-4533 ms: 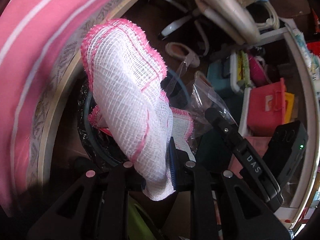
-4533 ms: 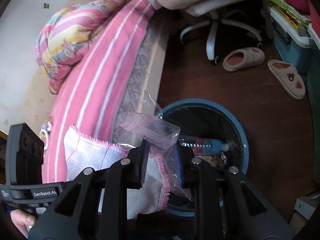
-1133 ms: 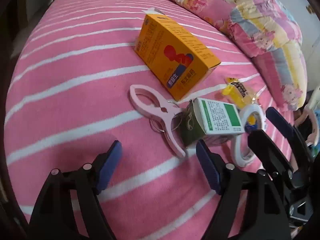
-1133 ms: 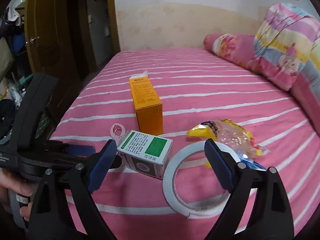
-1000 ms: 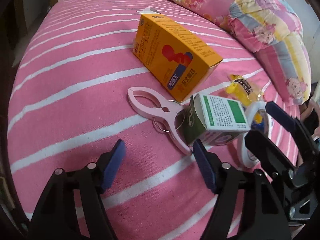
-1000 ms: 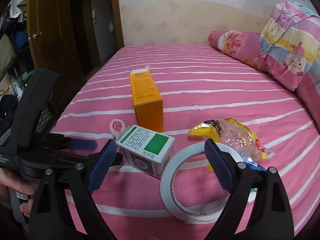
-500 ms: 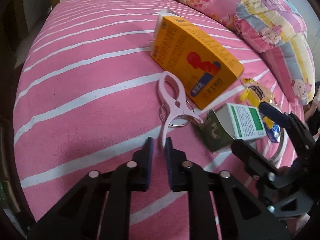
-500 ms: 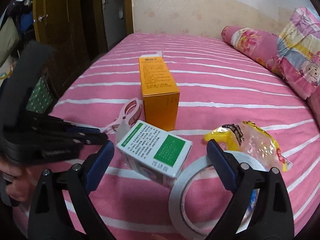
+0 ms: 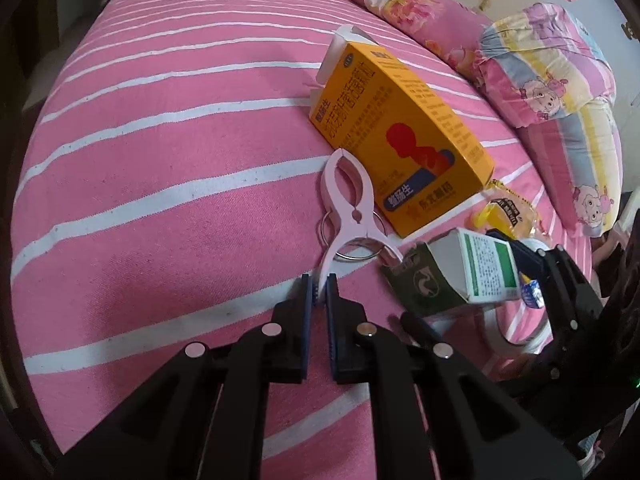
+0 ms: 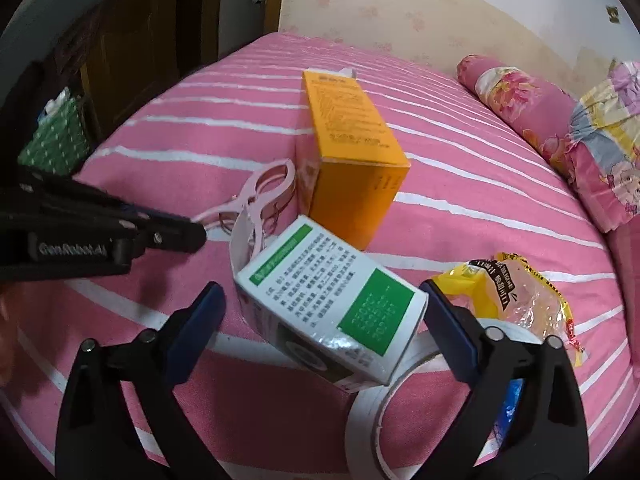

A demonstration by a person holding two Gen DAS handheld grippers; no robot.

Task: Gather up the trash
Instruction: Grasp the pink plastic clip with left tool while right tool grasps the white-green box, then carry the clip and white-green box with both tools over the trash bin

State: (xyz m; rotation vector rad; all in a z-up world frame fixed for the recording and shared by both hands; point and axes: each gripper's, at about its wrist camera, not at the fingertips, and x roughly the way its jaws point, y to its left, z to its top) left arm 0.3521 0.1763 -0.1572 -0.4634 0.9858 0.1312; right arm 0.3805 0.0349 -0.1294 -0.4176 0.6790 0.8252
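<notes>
On the pink striped bed (image 9: 160, 184) lie a pale pink plastic clip (image 9: 349, 216), an orange box (image 9: 400, 136), a white-and-green box (image 9: 476, 272), a yellow snack wrapper (image 9: 508, 210) and a roll of white tape (image 10: 384, 404). My left gripper (image 9: 319, 294) is shut on one handle tip of the pink clip, which also shows in the right wrist view (image 10: 260, 196). My right gripper (image 10: 324, 324) is open, its pads either side of the white-and-green box (image 10: 332, 312), which rests on the tape roll. The orange box (image 10: 348, 148) stands behind.
Pink and pastel pillows (image 9: 552, 80) lie at the far right of the bed. A dark wooden door and cluttered corner (image 10: 52, 136) lie past the bed's left edge. The left gripper's body (image 10: 80, 236) reaches in from the left.
My left gripper has closed on the pink clip's handle, having been wide open a second ago. My right gripper has moved forward so the white-and-green box sits between its open pads.
</notes>
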